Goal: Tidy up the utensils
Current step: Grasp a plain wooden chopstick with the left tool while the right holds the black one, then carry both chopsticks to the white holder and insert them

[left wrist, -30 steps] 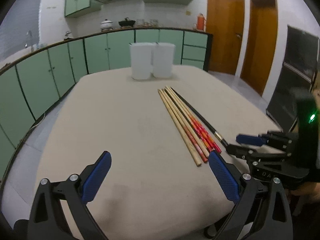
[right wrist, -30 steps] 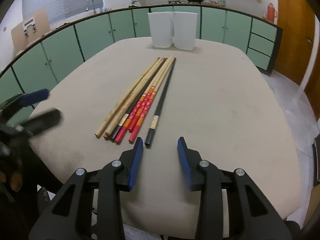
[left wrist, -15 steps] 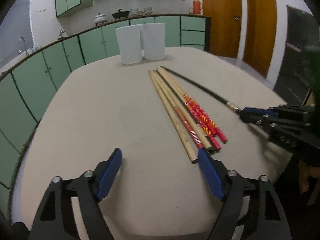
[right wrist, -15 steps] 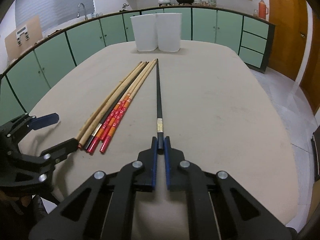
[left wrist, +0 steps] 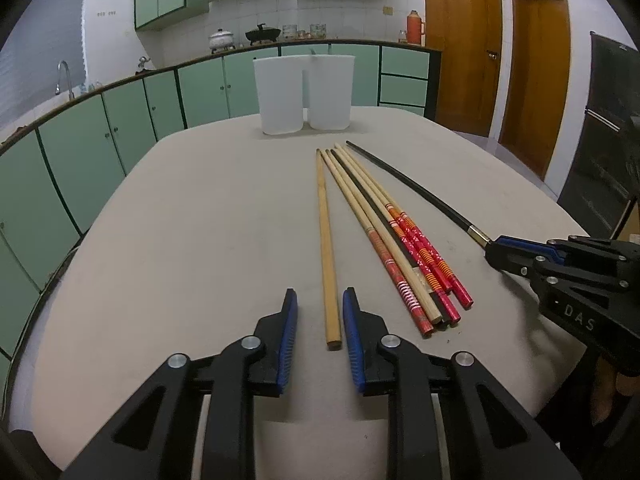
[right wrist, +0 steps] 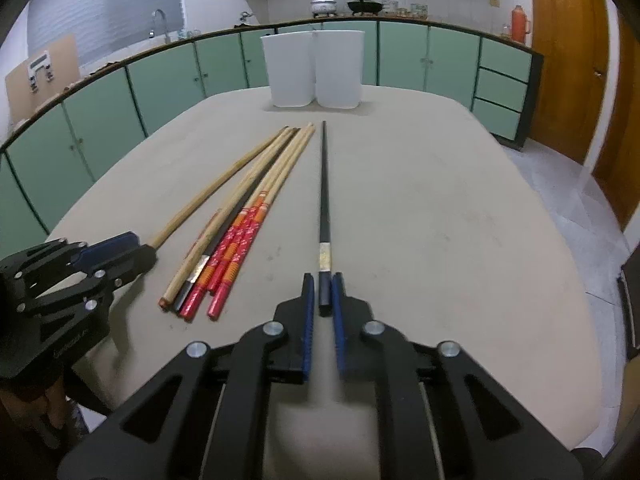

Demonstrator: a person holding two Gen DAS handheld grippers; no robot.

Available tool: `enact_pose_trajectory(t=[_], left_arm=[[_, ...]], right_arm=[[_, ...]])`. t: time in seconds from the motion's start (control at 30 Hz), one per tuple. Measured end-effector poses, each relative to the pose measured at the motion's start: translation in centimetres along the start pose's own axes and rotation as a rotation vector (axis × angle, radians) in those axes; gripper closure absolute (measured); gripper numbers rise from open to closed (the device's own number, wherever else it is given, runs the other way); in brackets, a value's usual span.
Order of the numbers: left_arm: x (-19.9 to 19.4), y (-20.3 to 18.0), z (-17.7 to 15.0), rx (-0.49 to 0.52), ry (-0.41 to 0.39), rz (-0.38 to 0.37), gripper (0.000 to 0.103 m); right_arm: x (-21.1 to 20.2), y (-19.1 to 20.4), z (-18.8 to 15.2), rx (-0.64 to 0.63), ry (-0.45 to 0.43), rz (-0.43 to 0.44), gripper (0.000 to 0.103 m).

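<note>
The left gripper (left wrist: 320, 312) now has its jaws closing around the near end of a plain wooden chopstick (left wrist: 326, 248); a second ago they stood wide apart over bare table. A gap still shows on each side of the stick, so the pads do not yet press on it. That chopstick now lies a little to the left of the bundle of chopsticks (left wrist: 396, 240), no longer packed against it.

The right gripper (right wrist: 321, 292) is clamped on the near end of the black chopstick (right wrist: 323, 188), where a second ago its jaws were apart and held nothing. The black chopstick has swung clear to the right of the bundle.

The two white containers (left wrist: 304, 94) stand unmoved at the far end of the table (left wrist: 180, 240).
</note>
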State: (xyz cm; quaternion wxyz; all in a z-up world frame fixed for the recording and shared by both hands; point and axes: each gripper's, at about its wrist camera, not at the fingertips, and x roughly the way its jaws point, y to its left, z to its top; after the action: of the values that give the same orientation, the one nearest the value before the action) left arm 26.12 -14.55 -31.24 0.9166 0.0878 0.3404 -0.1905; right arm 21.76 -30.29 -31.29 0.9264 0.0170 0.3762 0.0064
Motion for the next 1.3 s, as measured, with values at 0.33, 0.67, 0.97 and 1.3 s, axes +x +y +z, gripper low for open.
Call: enact_pose_trajectory(t=[0.33, 0.67, 0.97, 1.3], left_arm=[[-0.4, 2.3, 0.1, -0.129, 0.008, 0.107, 0.091], [-0.2, 3.0, 0.3, -0.128, 0.035, 0.045, 0.096], [-6.2, 4.3, 5.4, -0.161, -0.011, -0.001, 0.096], [-9.5, 6.7, 13.0, -0.140, -0.088, -0.057, 0.096]], right_arm=[[-0.6, -0.4, -0.5, 0.071, -0.012, -0.062, 0.094], [-0.9, -0.9, 0.1, 0.066, 0.002, -0.042, 0.097], [-8.4, -1.9, 5.3, 0.106, -0.096, 0.000, 0.097], [-11.8, -1.7, 14.5, -0.040, -0.163, 0.046, 0.097]])
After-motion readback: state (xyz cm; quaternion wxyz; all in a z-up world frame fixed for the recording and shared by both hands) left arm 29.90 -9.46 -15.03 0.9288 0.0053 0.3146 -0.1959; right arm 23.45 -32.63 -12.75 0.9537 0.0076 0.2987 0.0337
